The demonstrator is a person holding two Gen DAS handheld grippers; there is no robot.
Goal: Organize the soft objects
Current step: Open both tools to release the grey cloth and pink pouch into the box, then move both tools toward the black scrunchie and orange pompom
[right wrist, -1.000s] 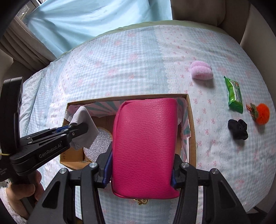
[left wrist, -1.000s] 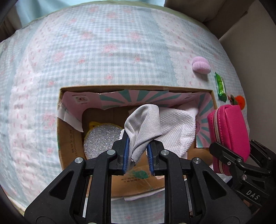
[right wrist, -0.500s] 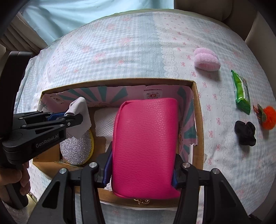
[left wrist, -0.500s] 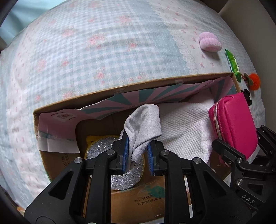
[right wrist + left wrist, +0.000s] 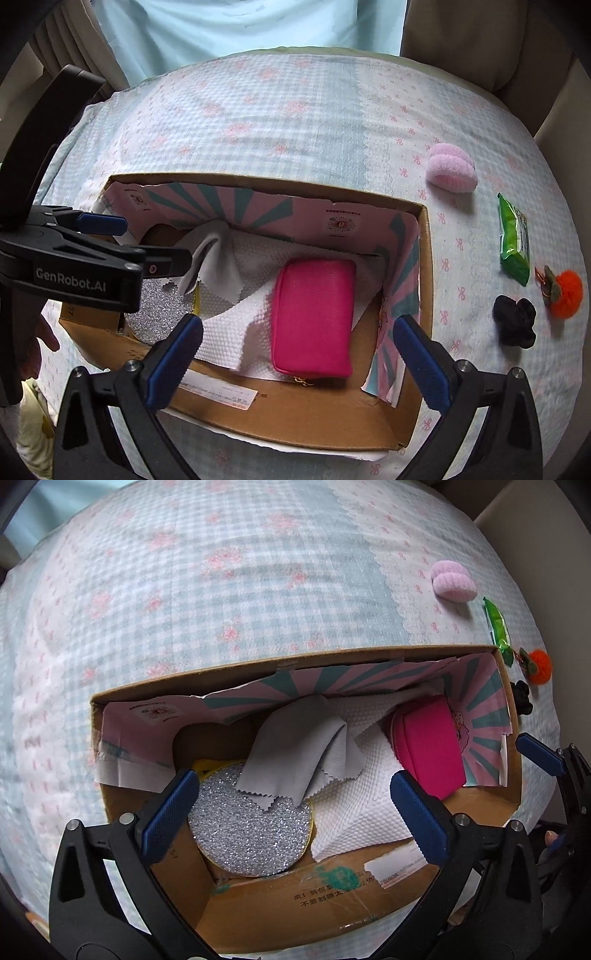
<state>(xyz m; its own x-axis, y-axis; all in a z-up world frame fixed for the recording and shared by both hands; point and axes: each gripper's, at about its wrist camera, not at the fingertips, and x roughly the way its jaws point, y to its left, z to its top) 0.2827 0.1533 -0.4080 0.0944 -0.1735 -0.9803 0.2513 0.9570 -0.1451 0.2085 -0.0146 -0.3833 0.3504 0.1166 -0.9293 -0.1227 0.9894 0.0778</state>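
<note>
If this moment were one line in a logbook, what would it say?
left tongs: opening, empty | right tongs: opening, empty | grey cloth, pink pouch: in box

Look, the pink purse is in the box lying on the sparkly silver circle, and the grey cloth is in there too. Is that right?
Not quite. The pink purse lies on the white towel, not on the sparkly silver circle, which sits apart at the other end of the box. The right wrist view shows it. The grey cloth is in the box too.
</note>
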